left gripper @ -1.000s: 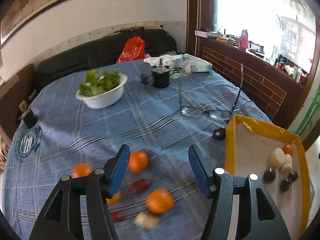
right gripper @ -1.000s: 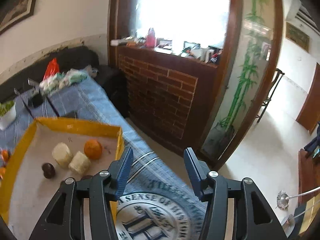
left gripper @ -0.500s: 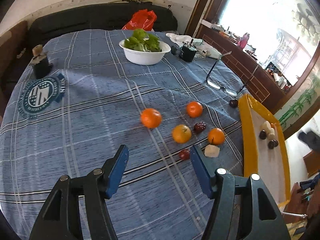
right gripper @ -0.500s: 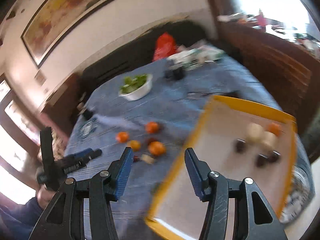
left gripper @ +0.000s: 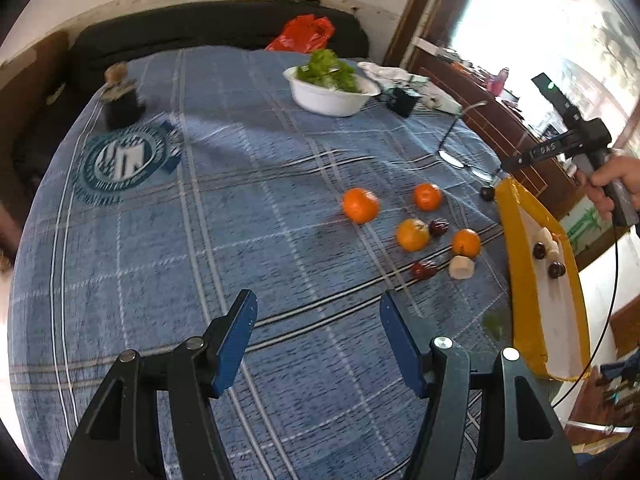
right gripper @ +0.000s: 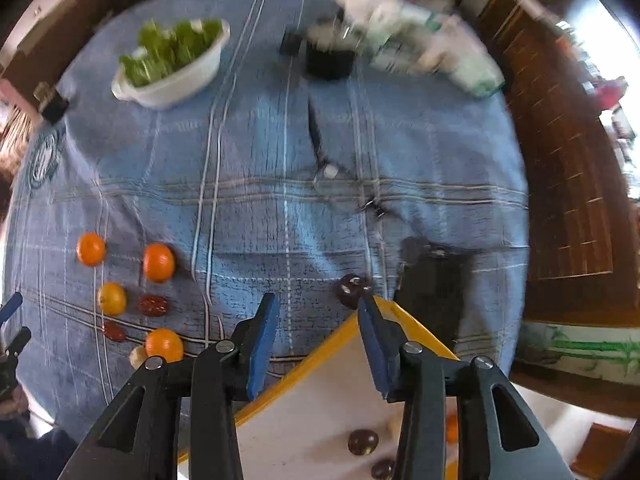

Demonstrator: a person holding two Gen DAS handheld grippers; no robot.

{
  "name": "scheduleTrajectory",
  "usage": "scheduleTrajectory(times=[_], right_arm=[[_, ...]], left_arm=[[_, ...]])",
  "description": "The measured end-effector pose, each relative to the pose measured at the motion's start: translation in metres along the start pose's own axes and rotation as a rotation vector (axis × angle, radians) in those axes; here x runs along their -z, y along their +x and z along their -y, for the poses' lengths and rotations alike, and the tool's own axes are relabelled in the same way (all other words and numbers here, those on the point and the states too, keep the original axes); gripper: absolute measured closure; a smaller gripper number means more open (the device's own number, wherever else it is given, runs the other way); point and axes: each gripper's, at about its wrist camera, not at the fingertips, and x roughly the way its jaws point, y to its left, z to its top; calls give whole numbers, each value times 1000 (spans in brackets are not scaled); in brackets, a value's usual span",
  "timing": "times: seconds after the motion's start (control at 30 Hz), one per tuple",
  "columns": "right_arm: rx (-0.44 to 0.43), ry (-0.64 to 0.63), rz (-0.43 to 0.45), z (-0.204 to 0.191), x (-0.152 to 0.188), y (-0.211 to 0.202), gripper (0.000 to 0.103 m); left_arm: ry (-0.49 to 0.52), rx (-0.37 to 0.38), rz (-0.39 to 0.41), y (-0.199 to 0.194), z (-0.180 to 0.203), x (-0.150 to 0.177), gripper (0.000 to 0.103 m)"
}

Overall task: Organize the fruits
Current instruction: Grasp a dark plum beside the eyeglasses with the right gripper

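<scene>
Several oranges (left gripper: pixel 360 205) (right gripper: pixel 158 262), two red dates (left gripper: pixel 439 227) (right gripper: pixel 153 305) and a pale banana piece (left gripper: pixel 461 267) lie loose on the blue plaid tablecloth (left gripper: pixel 240 216). A yellow-rimmed white tray (left gripper: pixel 516 240) (right gripper: pixel 320 356) at the table's right edge holds dark fruits (left gripper: pixel 556 269) (right gripper: pixel 362 441) and pale pieces. A dark round fruit (right gripper: pixel 351 289) lies on the cloth just beyond the tray's corner. My left gripper (left gripper: pixel 316 320) is open and empty above the cloth, short of the fruit. My right gripper (right gripper: pixel 318 328) is open and empty over the tray's far corner, near the dark fruit.
A white bowl of greens (left gripper: pixel 330 88) (right gripper: pixel 172 68), a black cup (right gripper: pixel 330 60), white packets (right gripper: pixel 420 48), glasses (left gripper: pixel 460 156) and a dark jar (left gripper: pixel 120 100) stand on the far part of the table. A brick ledge (right gripper: pixel 568 184) runs on the right.
My right gripper swung from facing the room to over the tray, pointing down at the table. My left gripper pulled back and leftward from the fruit; both jaws stayed open.
</scene>
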Motion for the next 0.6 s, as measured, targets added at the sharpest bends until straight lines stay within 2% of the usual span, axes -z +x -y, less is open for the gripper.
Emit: scheduleTrajectory(times=[0.2, 0.23, 0.27, 0.37, 0.6], right_arm=[[63, -142, -137, 0, -16, 40, 62], [53, -159, -159, 1, -19, 46, 62], [44, -172, -177, 2, -20, 51, 62], [100, -247, -233, 0, -22, 68, 62], [143, -324, -311, 4, -28, 97, 62]], left_arm=[[-80, -36, -10, 5, -15, 3, 40], [-84, -40, -9, 7, -15, 3, 40], [-86, -40, -11, 9, -13, 2, 40], [-86, -38, -16, 14, -7, 0, 40], [-72, -29, -24, 19, 5, 0, 40]])
